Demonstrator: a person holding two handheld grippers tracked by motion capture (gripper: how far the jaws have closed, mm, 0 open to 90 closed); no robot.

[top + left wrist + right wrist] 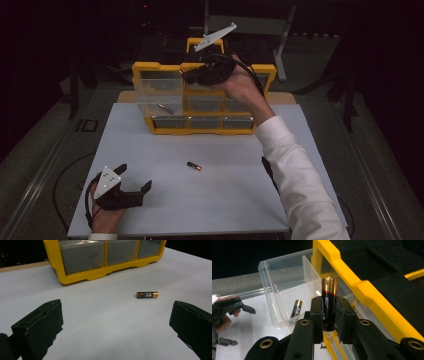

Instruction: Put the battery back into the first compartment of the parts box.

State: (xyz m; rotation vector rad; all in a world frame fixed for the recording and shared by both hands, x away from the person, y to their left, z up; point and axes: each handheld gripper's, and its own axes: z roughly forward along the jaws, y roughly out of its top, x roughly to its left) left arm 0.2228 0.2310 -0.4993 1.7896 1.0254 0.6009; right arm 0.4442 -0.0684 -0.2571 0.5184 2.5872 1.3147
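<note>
I've got a black-and-gold cylindrical battery (pixel 329 302) pinched upright between the jaws of the right gripper (pixel 329 312), clamped round its lower half so the gold end sticks out clear, ready to drop. Just ahead and left of that claw sits the clear plastic drawer (pixel 284 290), pulled out of the yellow plastic organiser cabinet (pixel 260 75); it's out so I can load from above. One matching battery (pixel 296 308) already lies tilted in the drawer's bottom corner, below and left of my held one. Right gripper hangs above the cabinet's top edge, beside the drawer, not over it yet, I judge. Left gripper (pixel 131 186) rests low on the white table (pixel 225 200), jaws wide, nothing in them; a third loose battery (pixel 147 294) lies ahead between them, well apart, likely next pick.
</note>
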